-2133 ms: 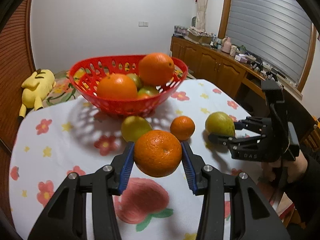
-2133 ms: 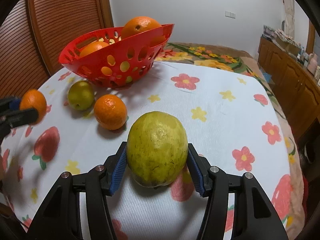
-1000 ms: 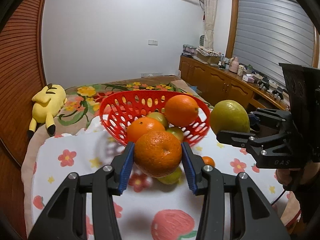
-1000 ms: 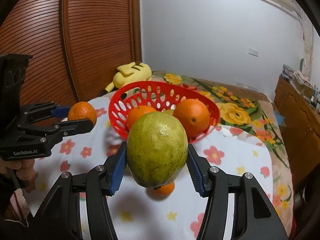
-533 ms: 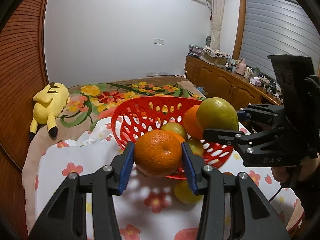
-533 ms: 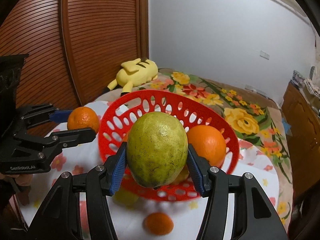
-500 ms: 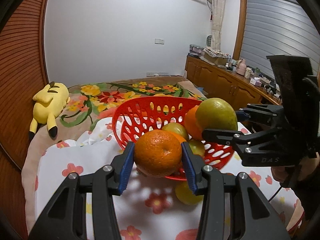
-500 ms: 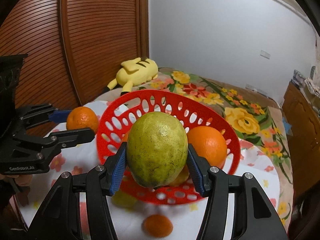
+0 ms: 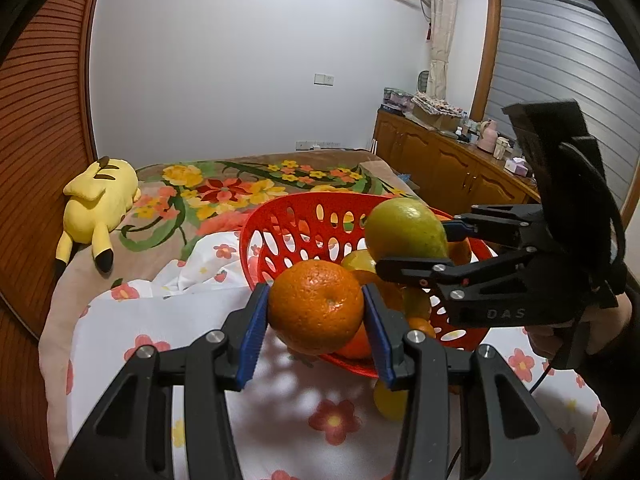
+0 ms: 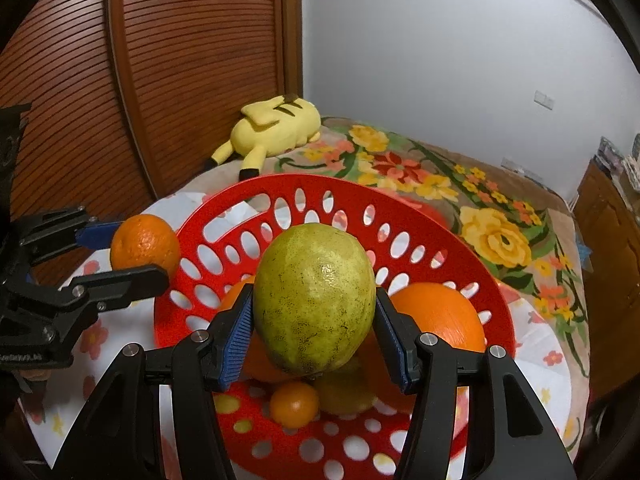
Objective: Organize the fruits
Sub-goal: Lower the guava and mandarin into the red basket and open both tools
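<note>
My left gripper (image 9: 316,316) is shut on an orange (image 9: 316,306) and holds it at the near left rim of the red basket (image 9: 296,216). My right gripper (image 10: 314,320) is shut on a large yellow-green fruit (image 10: 314,300) and holds it above the inside of the red basket (image 10: 404,216). The basket holds several oranges and green fruits; a big orange (image 10: 438,316) lies at its right side and a small orange (image 10: 294,404) shows below my fruit. The left gripper with its orange (image 10: 144,244) shows at the left of the right wrist view.
The basket stands on a white flowered tablecloth (image 9: 132,328). A yellow-green fruit (image 9: 390,402) lies on the cloth by the basket. A yellow plush toy (image 9: 98,196) lies on a flowered bed behind. A wooden sideboard (image 9: 440,164) is at the right and a slatted wooden door (image 10: 180,68) at the left.
Both grippers lifted their fruits off the table and carried them to the basket. The right one now hangs over the basket's inside and the left one has drawn close to its rim.
</note>
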A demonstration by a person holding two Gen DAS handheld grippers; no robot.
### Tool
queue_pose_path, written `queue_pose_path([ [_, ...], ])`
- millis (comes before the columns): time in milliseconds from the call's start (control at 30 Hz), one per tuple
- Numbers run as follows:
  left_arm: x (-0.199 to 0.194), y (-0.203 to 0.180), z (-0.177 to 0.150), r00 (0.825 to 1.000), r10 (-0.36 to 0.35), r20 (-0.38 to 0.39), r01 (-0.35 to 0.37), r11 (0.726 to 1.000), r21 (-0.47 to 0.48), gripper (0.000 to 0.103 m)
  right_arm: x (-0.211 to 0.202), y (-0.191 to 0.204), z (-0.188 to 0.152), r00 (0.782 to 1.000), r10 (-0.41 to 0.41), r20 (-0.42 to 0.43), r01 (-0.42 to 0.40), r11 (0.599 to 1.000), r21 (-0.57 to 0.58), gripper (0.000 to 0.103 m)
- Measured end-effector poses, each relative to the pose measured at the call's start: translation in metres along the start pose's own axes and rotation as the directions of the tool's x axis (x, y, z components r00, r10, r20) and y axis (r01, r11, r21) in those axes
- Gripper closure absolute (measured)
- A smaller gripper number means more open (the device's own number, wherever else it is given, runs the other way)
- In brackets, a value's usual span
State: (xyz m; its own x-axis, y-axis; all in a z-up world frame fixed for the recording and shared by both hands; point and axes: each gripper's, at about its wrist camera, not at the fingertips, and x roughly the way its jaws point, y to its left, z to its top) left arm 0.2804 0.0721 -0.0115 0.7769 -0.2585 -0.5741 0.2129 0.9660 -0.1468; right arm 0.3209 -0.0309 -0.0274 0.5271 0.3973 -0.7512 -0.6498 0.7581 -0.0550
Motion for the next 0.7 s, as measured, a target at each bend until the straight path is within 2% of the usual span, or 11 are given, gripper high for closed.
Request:
queue_pose_path([
  [333,0.002,0.003,0.001,1.0,-0.001,0.001,0.001,1.0,-0.003,0.058,0.02,0.005,0.012,0.999,-0.003,-0.04,0.003,1.0,-0.014,0.045],
  [700,0.003,0.009,-0.002,1.0,0.007,0.0,-0.007,1.0,-0.007,0.058,0.024,0.002,0.016,0.999,-0.007,-0.031,0.008,1.0,0.003,0.042],
])
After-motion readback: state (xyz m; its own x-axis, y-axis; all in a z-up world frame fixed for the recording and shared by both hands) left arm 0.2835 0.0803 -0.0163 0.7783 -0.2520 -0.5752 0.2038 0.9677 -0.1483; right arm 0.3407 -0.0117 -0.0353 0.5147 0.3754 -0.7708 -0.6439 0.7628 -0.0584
